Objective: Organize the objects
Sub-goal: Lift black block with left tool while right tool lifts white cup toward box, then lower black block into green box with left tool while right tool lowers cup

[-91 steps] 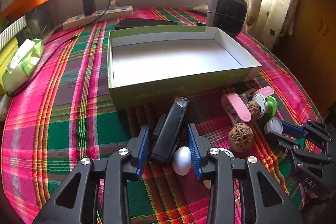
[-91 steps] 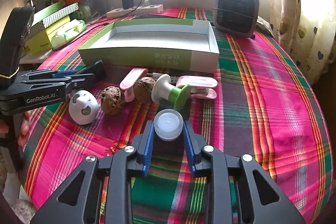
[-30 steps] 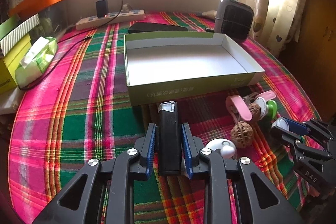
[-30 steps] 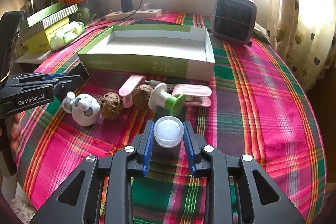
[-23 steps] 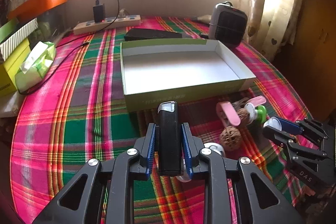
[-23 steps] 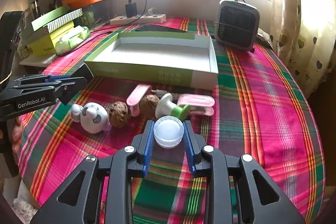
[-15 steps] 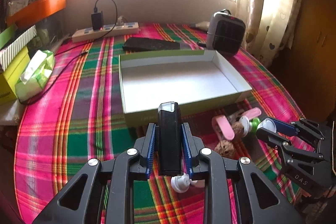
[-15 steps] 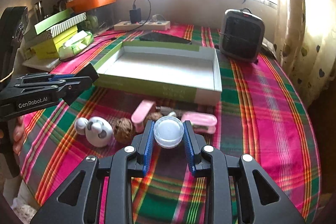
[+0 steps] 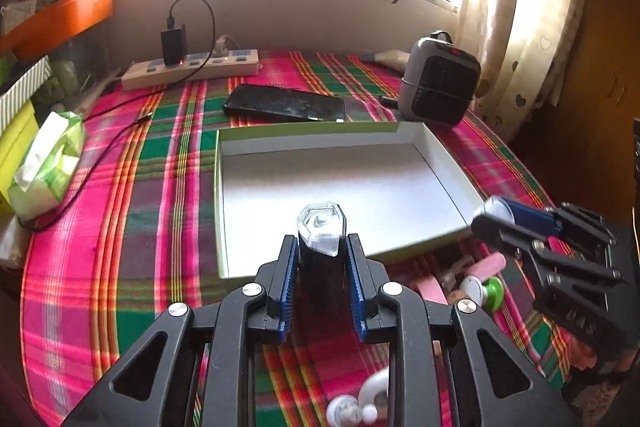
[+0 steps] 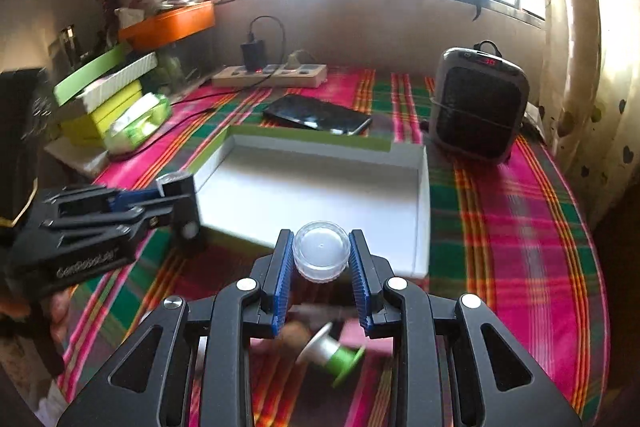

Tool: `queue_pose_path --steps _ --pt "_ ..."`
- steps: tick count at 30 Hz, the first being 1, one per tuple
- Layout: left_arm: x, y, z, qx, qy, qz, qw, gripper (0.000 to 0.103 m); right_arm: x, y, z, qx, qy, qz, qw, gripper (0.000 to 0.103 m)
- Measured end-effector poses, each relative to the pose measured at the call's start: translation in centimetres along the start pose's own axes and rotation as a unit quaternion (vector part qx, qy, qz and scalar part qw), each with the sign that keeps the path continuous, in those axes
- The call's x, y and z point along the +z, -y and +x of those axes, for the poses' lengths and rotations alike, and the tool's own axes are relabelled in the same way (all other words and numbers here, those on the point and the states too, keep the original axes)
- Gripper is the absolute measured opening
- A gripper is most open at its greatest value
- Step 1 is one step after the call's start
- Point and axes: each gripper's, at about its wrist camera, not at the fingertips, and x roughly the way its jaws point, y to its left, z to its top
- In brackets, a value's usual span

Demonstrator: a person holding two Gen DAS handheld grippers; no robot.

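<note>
1. Where the plaid-covered table carries the work, it is the largest item, and everything else rests on it or is held above it.
2. The shallow box, green outside and white inside, lies open-topped at the table centre; a black phone lies just beyond its far wall, and a grey heater stands near its far right corner.
3. The left gripper is clamped on a black light with a clear tip, held upright above the near edge of the box.
4. The right gripper is clamped on a small jar with a translucent white cap, held above the near right part of the box.
5. A green and white spool and a pink clip lie on the table, close to each other, in front of the near wall of the box.
</note>
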Motion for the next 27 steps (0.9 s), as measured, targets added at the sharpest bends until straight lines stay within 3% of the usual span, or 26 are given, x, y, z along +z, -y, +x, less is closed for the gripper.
queue_pose_path --steps 16,27 --pt "2.5 -0.7 0.6 -0.003 0.008 -0.004 1.0000 0.022 2.4 1.3 3.5 -0.003 -0.018 0.005 1.000 0.029" --pt "4.1 -1.0 3.1 -0.011 -0.012 -0.009 0.9998 0.021 3.2 1.9 5.2 -0.011 -0.030 0.003 0.999 0.029"
